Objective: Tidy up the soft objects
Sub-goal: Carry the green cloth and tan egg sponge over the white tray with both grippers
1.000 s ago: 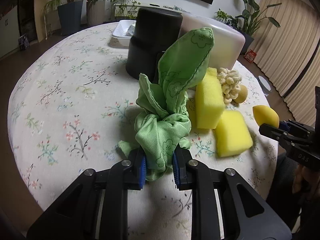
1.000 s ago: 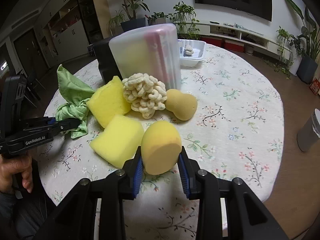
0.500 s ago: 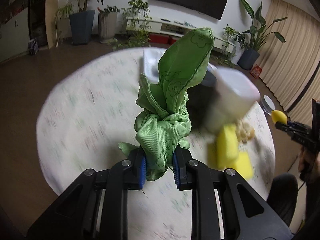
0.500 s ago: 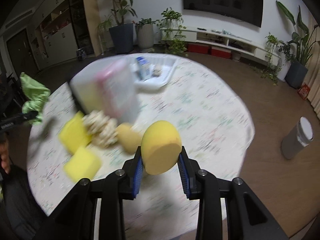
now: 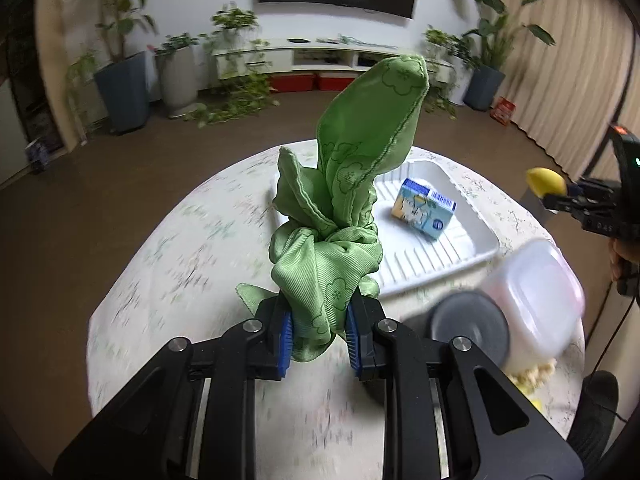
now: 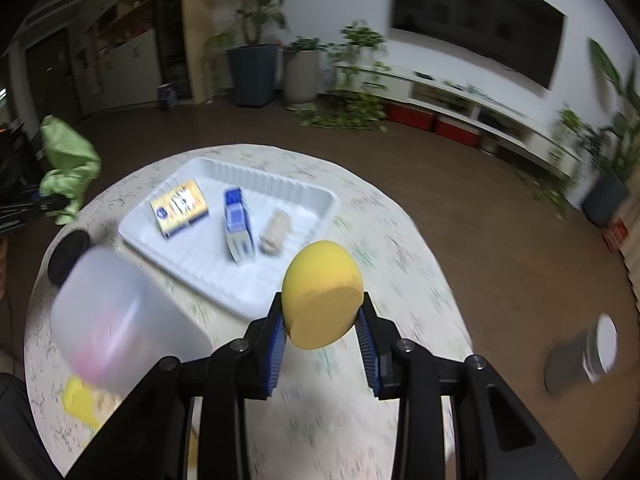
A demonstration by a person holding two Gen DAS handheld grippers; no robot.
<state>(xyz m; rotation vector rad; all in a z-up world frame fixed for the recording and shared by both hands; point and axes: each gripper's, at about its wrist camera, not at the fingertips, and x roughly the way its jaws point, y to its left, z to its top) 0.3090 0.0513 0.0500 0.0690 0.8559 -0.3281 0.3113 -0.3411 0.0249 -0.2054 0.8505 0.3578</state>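
My left gripper [image 5: 319,334] is shut on a bunched green cloth [image 5: 344,208] and holds it high above the round table. My right gripper [image 6: 322,330] is shut on a rounded yellow sponge [image 6: 322,294], also lifted above the table. The white tray [image 5: 472,236] lies below, at the far side of the table; it also shows in the right wrist view [image 6: 280,184]. The green cloth appears at the left of the right wrist view [image 6: 68,168], and the yellow sponge at the right of the left wrist view [image 5: 545,181].
The tray holds a yellow-blue carton [image 6: 179,208], a blue box [image 6: 239,230] and a beige piece [image 6: 275,232]. A frosted plastic tub [image 6: 120,316] and a black container [image 5: 468,324] stand near the tray. Yellow sponges [image 6: 80,400] lie by the tub. The table has a floral cloth [image 5: 192,248].
Both grippers have risen and swung over the table toward the white tray, each keeping its object. The view is blurred by motion.
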